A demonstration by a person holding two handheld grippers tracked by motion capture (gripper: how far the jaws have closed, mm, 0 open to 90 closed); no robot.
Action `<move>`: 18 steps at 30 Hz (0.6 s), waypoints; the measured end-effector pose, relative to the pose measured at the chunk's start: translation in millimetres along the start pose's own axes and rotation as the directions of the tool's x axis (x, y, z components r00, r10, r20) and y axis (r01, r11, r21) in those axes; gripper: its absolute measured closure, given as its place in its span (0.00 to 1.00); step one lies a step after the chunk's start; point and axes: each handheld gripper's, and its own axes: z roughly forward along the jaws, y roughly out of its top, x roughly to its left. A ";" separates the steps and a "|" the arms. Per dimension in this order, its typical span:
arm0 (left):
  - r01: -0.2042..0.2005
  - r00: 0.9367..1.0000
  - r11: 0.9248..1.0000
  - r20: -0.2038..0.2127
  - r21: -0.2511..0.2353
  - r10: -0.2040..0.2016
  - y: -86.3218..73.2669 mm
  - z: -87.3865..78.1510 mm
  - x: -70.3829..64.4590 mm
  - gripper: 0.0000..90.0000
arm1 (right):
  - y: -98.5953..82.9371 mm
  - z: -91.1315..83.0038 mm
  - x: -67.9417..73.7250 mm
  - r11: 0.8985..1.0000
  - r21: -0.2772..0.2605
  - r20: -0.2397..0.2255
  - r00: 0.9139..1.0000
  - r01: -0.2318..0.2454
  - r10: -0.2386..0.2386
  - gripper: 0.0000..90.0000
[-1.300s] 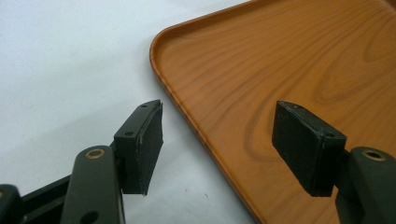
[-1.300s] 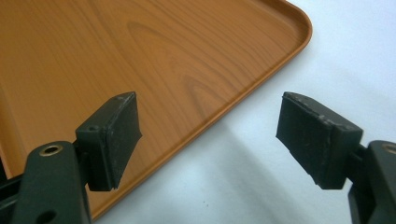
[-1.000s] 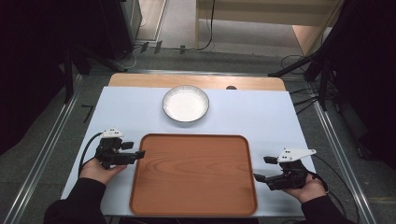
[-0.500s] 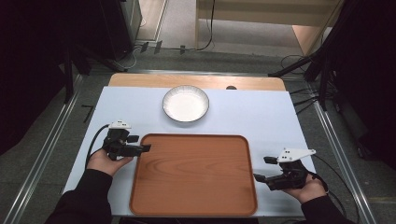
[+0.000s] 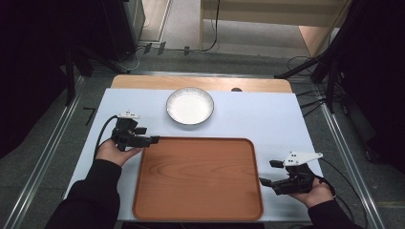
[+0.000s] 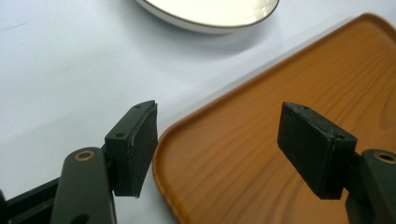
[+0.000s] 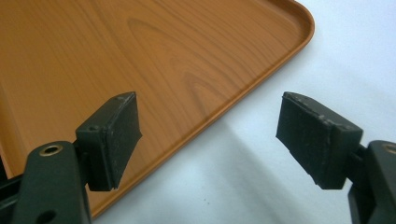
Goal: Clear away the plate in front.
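Rectangular brown wooden tray [image 5: 198,183] lies flat on white bench [image 5: 267,114], just before round white bowl [image 5: 189,105]. My left claw [image 5: 154,139] released, straddling tray's far-left corner; right claw [image 5: 263,172] released, beside right rim. I seat both rims deep between pads, clench evenly, lift level.

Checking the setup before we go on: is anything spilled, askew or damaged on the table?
Nothing stands out. The wooden tray lies flat and square to the table edge, the white bowl sits upright behind it, and both open claws, left and right, hover at the tray's rim.
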 end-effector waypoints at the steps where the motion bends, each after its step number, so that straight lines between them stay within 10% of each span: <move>1: 0.001 1.000 1.000 0.000 0.000 -0.001 2.3 0.7 0.0 0.33 | 0.0 0.1 0.1 1.000 0.001 0.000 1.000 -0.003 0.003 0.25; 6: 0.052 0.998 0.999 0.023 0.009 -0.053 15.1 7.5 1.4 0.33 | 0.0 0.2 0.0 1.000 0.000 -0.001 1.000 -0.001 0.001 0.25; 18: 0.023 0.998 1.000 -0.055 0.014 -0.022 44.9 29.0 0.7 0.34 | 0.5 0.7 1.5 1.000 0.008 0.000 1.000 0.011 -0.011 0.25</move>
